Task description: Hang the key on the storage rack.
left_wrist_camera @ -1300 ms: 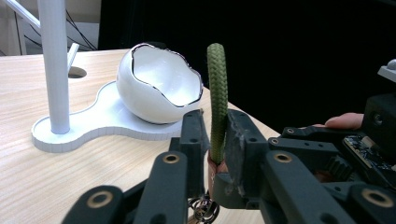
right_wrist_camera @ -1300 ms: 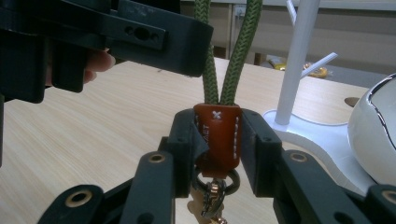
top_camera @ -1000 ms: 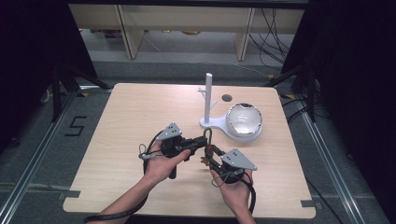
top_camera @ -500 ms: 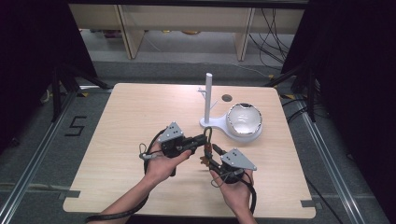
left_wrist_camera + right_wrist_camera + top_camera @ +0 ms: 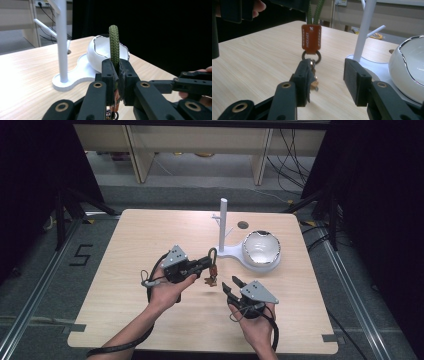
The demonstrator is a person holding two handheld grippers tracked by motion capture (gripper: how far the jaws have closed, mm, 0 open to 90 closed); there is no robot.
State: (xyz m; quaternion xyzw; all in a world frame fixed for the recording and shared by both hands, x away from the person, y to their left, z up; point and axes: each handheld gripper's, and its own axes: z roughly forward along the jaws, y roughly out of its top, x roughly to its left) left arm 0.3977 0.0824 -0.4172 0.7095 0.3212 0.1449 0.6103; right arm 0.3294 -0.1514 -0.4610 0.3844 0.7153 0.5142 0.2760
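The keychain [image 5: 212,270], a green braided cord loop [image 5: 114,42] with a brown leather tab [image 5: 311,38] and a metal ring below it, hangs above the counter [image 5: 125,250], its loop clenched between the jaws of the left gripper [image 5: 207,263]. The right gripper [image 5: 231,284] sits just beside the dangling end with its jaws released and apart. A white stand [image 5: 223,227] and a white bowl [image 5: 261,250] rest beyond.

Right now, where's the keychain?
High view: the keychain hangs mid-table, its green loop clamped in the left gripper, just front-left of the white stand. The right gripper sits open just below it.
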